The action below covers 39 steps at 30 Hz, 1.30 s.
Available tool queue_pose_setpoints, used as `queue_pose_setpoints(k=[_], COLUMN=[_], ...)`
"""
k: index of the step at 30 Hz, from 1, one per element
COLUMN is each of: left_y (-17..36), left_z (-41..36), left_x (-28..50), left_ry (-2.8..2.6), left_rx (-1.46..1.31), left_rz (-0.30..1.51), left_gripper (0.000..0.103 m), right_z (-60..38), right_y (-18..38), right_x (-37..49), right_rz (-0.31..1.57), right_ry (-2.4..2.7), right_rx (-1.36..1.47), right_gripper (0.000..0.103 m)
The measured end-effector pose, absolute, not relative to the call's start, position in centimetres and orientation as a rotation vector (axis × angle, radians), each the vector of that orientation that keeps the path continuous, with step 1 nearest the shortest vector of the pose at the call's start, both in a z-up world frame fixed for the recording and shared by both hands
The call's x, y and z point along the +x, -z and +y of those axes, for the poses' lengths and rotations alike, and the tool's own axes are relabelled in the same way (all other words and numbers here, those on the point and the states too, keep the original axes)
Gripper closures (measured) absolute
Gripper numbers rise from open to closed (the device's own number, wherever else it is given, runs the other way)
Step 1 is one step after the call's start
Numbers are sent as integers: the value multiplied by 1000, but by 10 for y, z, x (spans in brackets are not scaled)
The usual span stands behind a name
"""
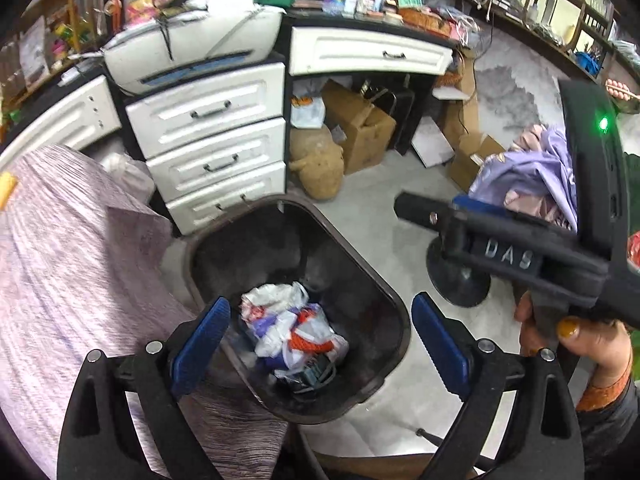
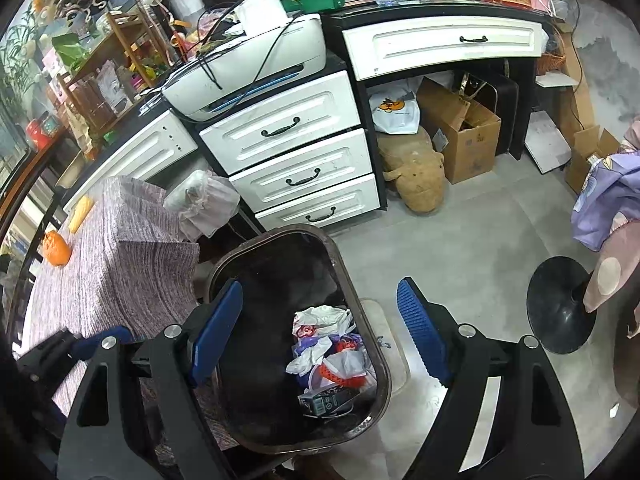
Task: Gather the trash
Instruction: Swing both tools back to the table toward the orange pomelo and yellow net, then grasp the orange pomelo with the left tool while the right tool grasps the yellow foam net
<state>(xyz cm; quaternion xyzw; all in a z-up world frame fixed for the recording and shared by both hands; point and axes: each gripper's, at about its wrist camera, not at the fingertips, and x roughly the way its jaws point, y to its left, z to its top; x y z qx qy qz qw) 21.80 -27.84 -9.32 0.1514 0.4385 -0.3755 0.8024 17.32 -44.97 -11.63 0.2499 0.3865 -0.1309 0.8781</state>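
A cluttered room with a pale grey floor (image 2: 460, 248) surrounds a dark bin (image 1: 360, 276) standing beside a cloth-covered bench (image 1: 60, 260). The left gripper (image 1: 320, 344) hangs over the bin, its blue fingers (image 1: 202, 344) spread wide with nothing between them. The right gripper (image 2: 320, 340) also holds its fingers (image 2: 420, 340) wide apart and empty. Crumpled wrappers (image 1: 292, 328) and a small box (image 2: 326, 400) lie at the bin's bottom. Beyond stand white drawers (image 2: 296, 160) topped by a printer (image 2: 248, 72), with cardboard boxes (image 2: 464, 136) under the desk.
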Motion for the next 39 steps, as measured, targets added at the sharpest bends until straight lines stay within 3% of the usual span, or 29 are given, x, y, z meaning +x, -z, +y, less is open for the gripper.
queue_pose_setpoints(k=[18, 34, 37, 39], left_y=[48, 61, 62, 64], left_z=[-158, -30, -22, -18], left_x=[307, 443, 453, 455], left_ry=[315, -26, -26, -11], left_rx=[139, -38, -32, -38], left_rz=[739, 827, 839, 839], left_gripper=[6, 6, 14, 24], right_z=[-389, -314, -301, -292], right_y=[81, 53, 51, 51], right_x=[197, 252, 266, 276], right_rz=[785, 794, 803, 806], right_ry=[85, -106, -132, -154], right_rx=[393, 220, 187, 175], right_gripper=[18, 18, 18, 18])
